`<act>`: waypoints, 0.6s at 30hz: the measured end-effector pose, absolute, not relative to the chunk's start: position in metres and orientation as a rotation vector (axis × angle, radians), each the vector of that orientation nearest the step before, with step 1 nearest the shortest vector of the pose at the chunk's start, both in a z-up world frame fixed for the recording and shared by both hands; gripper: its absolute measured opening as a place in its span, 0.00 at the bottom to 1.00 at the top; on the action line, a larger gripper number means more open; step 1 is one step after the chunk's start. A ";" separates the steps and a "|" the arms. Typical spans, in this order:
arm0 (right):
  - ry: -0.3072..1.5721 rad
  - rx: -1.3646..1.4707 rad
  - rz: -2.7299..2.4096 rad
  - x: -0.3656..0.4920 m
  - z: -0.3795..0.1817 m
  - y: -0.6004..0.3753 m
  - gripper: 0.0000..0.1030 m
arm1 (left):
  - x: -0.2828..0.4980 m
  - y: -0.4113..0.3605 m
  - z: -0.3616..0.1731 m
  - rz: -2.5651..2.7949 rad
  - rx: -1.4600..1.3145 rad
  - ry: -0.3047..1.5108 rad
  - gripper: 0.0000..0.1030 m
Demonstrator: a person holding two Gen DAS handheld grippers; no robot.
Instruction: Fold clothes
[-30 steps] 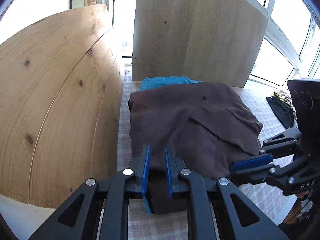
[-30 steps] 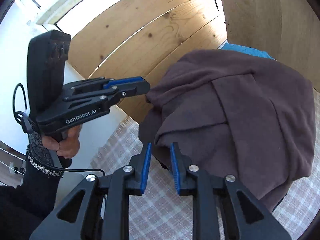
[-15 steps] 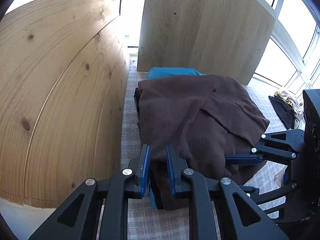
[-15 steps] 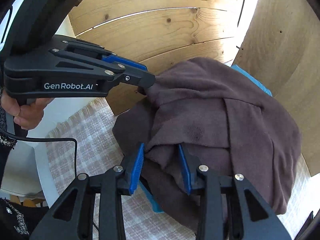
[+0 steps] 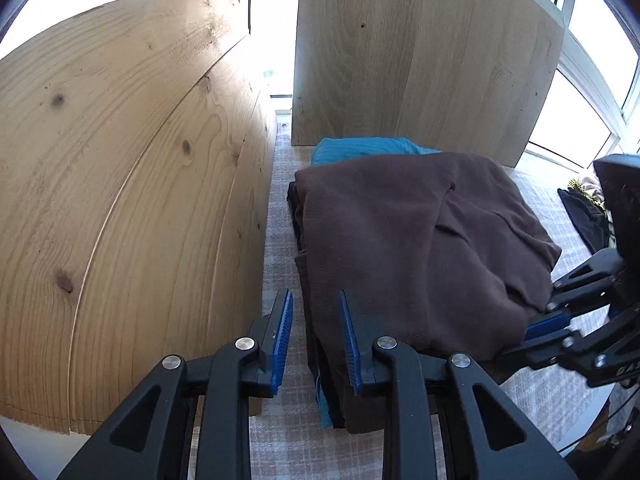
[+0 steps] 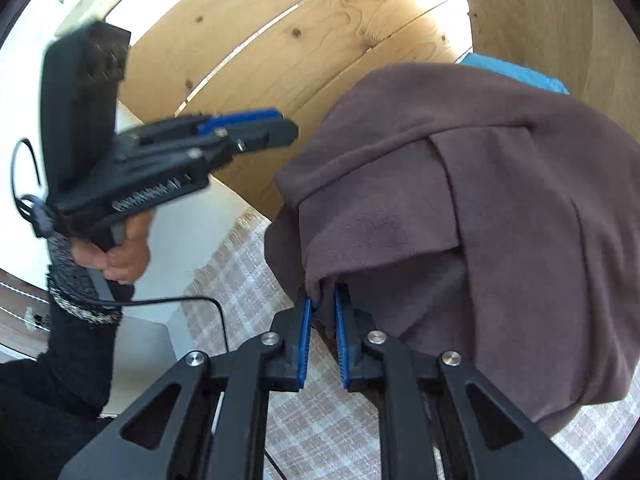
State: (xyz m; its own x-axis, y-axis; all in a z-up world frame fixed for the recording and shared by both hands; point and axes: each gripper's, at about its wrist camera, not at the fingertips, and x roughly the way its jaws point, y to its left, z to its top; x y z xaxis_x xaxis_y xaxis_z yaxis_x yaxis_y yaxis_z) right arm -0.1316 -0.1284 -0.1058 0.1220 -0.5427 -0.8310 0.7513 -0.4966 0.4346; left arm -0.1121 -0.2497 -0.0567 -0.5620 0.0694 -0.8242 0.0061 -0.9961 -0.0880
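**Brown garment between two tools**

While the folded brown fleece garment (image 5: 420, 248) lies on the checked-cloth desk (image 5: 280, 432) atop a blue knitted garment (image 5: 360, 146), the left tool (image 5: 316, 340) is opening, its blue pads clear of the garment's near edge. The right tool (image 6: 322, 340) is closing, pads pinching a brown fold.

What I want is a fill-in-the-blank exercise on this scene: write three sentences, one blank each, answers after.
The blue garment lies ____ the brown garment.
The cloth beneath the stack has a ____ pattern.
The right gripper, its jaws closing, has an edge of the ____ garment between them.
Answers: under; checked; brown.
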 end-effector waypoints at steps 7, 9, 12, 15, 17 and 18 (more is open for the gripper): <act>0.107 1.358 -1.652 -0.136 -0.071 -0.043 0.17 | -0.133 -0.219 -0.092 2.608 -1.578 0.138 0.29; 0.065 1.356 -1.775 -0.144 -0.066 -0.012 0.17 | -0.129 -0.224 -0.080 2.645 -1.532 0.072 0.27; -0.036 1.393 -1.836 -0.154 -0.075 0.010 0.17 | -0.122 -0.221 -0.048 2.687 -1.401 -0.012 0.27; -0.094 1.415 -1.792 -0.151 -0.083 0.003 0.17 | -0.117 -0.193 -0.028 2.594 -1.282 0.030 0.28; -0.089 1.388 -1.746 -0.140 -0.084 -0.014 0.18 | -0.118 -0.177 -0.031 2.544 -1.289 0.101 0.29; -0.058 1.366 -1.734 -0.133 -0.083 -0.027 0.18 | -0.117 -0.175 -0.035 2.541 -1.307 0.130 0.29</act>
State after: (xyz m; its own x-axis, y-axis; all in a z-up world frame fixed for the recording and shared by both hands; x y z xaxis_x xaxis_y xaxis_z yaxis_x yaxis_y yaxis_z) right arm -0.1331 -0.0271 -0.0828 0.0154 -0.6572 -0.7535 0.6054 -0.5936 0.5301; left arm -0.1175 -0.1747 -0.0351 -0.5511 0.2060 -0.8086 -0.2875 -0.9566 -0.0478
